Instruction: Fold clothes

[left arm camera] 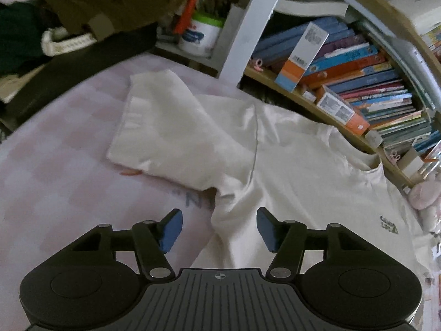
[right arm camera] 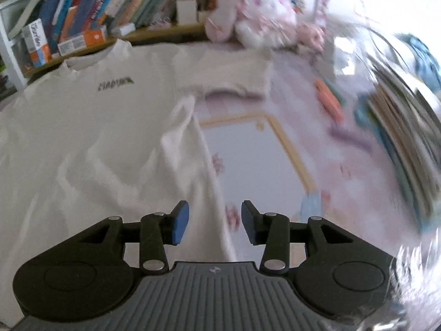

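A white T-shirt (left arm camera: 297,176) lies spread front-up on a pink checked bedsheet (left arm camera: 60,149), its collar toward the bookshelf. Its left sleeve (left arm camera: 165,129) lies flat on the sheet. My left gripper (left arm camera: 219,230) is open and empty, hovering over the shirt's left side edge below the armpit. In the right wrist view the shirt (right arm camera: 91,138) shows a small dark chest logo (right arm camera: 115,85) and its right sleeve (right arm camera: 234,71) spread out. My right gripper (right arm camera: 215,224) is open and empty over the shirt's right side edge.
A shelf of books (left arm camera: 358,82) runs along the far side of the bed. A pink plush toy (right arm camera: 261,19) sits by the right sleeve. A dark bag and clothes (left arm camera: 82,27) lie at the far left. A stack of books (right arm camera: 399,138) lies at right.
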Demonstrator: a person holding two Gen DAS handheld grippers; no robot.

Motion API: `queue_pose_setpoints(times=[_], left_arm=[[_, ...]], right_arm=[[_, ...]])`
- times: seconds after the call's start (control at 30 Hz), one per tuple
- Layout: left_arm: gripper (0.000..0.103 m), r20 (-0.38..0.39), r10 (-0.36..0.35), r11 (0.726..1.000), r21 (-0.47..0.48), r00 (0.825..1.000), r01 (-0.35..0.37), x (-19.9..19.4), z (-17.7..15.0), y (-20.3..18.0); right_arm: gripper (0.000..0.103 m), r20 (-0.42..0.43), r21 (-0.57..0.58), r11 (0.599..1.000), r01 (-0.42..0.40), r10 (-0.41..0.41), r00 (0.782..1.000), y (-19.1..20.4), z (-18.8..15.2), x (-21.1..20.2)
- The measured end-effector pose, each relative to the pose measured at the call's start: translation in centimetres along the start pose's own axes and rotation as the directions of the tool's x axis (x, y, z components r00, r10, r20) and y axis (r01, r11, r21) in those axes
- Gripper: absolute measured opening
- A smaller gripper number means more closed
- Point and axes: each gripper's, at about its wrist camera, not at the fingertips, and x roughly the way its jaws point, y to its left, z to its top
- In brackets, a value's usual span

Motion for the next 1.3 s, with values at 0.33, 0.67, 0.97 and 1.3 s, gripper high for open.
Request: queue_pose_setpoints(times=[0.33,0.67,0.97,1.3], left_arm=[[0.006,0.005,-0.031,0.999,0.022,0.999,0.031,2.1,1.7,1.0],[0.005,-0.014,-0.040,0.994,0.103,0.999,0.041,3.6,3.8,1.6],[0.010,-0.013,-0.050,0.991,0.127,0.999,0.051,3.7,3.8,1.6],[0.056,0.015,-0.082,0.962,0.262,0.997,0.075,-3.4,-1.0,1.0]], right_arm=[[0.044,-0.025,0.060,0.992,0.115,-0.114,0.993,2.0,-3.2,-0.2],[0.044,-0.041,0.064,0.993,0.100,-0.097,0.994,3.4,-3.0,0.4],[0.044,-0.045,0.047,0.996,0.079,-0.077,0.996,3.4,-2.6,0.9],[0.044,-0.040,0.026,0.998,0.063,-0.062,0.997,3.2,-2.6,0.9]])
